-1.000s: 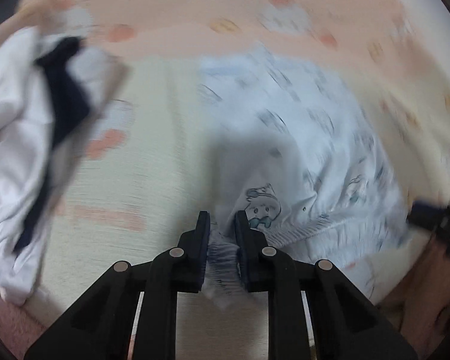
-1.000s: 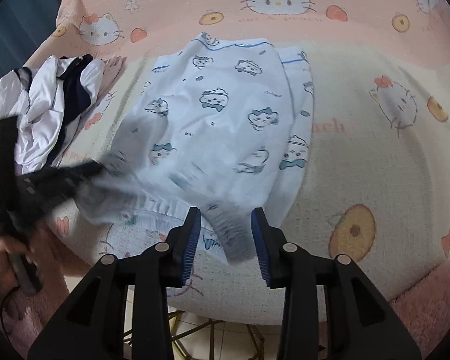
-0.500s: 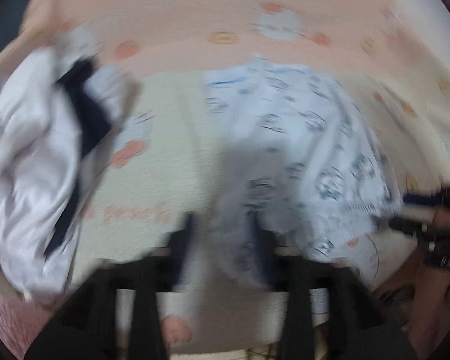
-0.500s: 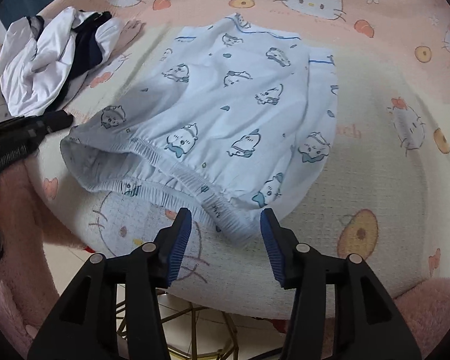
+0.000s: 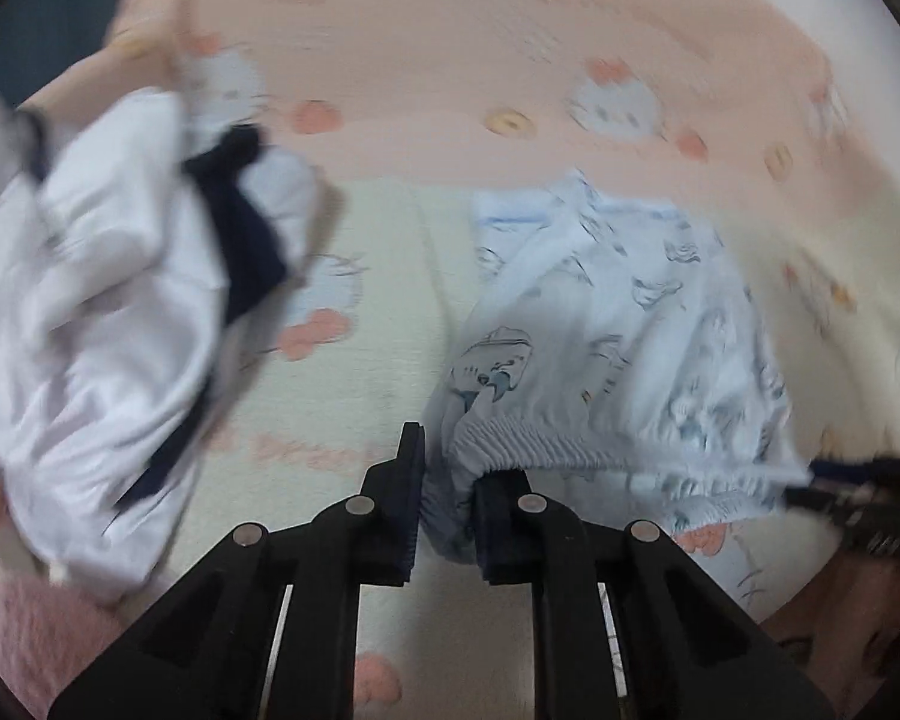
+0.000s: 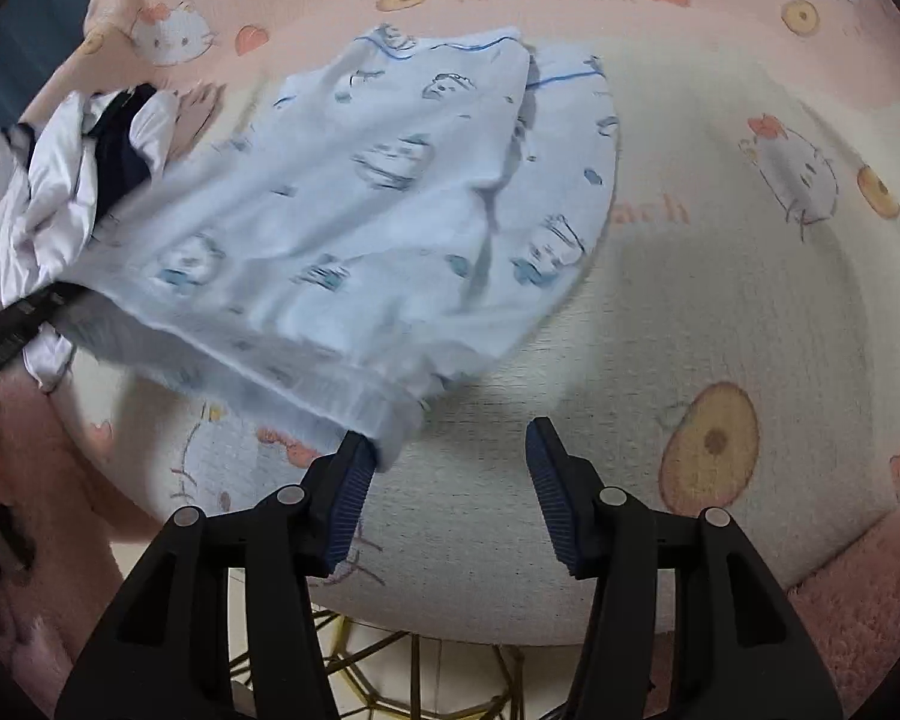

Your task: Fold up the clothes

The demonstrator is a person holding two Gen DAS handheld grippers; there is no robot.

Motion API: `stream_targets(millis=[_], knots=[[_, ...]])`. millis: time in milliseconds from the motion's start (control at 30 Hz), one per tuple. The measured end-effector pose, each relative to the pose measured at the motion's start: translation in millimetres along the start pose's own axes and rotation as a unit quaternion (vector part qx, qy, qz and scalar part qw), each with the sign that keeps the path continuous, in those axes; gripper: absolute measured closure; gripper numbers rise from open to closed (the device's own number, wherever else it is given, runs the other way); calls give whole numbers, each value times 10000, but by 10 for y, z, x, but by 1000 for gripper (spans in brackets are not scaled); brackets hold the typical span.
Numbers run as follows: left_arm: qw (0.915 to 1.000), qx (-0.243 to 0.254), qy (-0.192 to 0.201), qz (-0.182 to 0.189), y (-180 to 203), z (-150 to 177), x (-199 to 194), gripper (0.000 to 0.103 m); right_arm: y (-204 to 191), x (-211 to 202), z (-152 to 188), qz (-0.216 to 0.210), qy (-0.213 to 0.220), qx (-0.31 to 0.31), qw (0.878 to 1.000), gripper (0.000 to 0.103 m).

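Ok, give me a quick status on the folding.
Left gripper shut on the blue shorts at the waistband. Right gripper open, holding nothing. White clothes piled nearby, clear of the shorts.

right gripper [image 6: 447, 468] now spread wide, shorts [image 6: 354, 228] waistband released, dragged leftward

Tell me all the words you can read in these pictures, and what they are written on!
"ach": the end of a peach-coloured word on the blanket, its start hidden under the blue pyjama shorts.
Small pink writing at the blanket's top left in the right wrist view: too blurred to read.
Pink word before the left tongs: too blurred.
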State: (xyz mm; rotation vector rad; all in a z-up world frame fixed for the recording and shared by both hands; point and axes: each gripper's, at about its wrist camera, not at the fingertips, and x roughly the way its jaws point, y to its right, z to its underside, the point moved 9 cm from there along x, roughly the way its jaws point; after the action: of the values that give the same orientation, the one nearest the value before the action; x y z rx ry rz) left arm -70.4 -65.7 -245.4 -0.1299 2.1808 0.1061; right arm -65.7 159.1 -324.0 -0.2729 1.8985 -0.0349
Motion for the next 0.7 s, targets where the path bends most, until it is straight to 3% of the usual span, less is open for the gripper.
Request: stream_targets(millis=[67, 133, 267, 333, 367, 400, 433, 467, 500, 567, 700], knots=[[9997, -196, -62, -92, -100, 58, -69, 98, -125, 20, 34, 129, -33, -349, 9993, 45], [9991, -184, -381, -73, -80, 208, -16, 98, -204, 2, 25, 323, 66, -575, 9978, 45], [9955, 109, -936, -8, 77, 413, 200, 97, -311, -7, -28, 292, 208, -720, 9968, 45], [9951, 153, -973, 67, 141, 390, 264, 88, -269, -3, -23, 379, 171, -670, 9969, 44], [9946, 169, -1024, 84, 151, 390, 312, 68, -247, -1, -21, 422, 152, -644, 9969, 46], [9934, 183, -1132, 47, 145, 418, 382, 62, -226, 1, -18, 466, 133, -619, 9969, 46], [9918, 201, -1266, -22, 141, 463, 456, 63, -205, 3, -16, 509, 114, -594, 9969, 57], [9908, 180, -1342, -53, 123, 488, 490, 79, -183, 5, -13, 553, 95, -568, 9968, 92], [9905, 125, -1365, -47, 94, 495, 489, 97, -162, 7, -10, 596, 76, -543, 9967, 99], [9947, 17, -1032, 26, 72, 372, 322, 97, -120, 10, -5, 683, 38, -492, 9964, 98], [9993, -10, -225, 308, 155, -53, -208, 97, 52, -530, -192, 973, 670, -445, 9920, 98]])
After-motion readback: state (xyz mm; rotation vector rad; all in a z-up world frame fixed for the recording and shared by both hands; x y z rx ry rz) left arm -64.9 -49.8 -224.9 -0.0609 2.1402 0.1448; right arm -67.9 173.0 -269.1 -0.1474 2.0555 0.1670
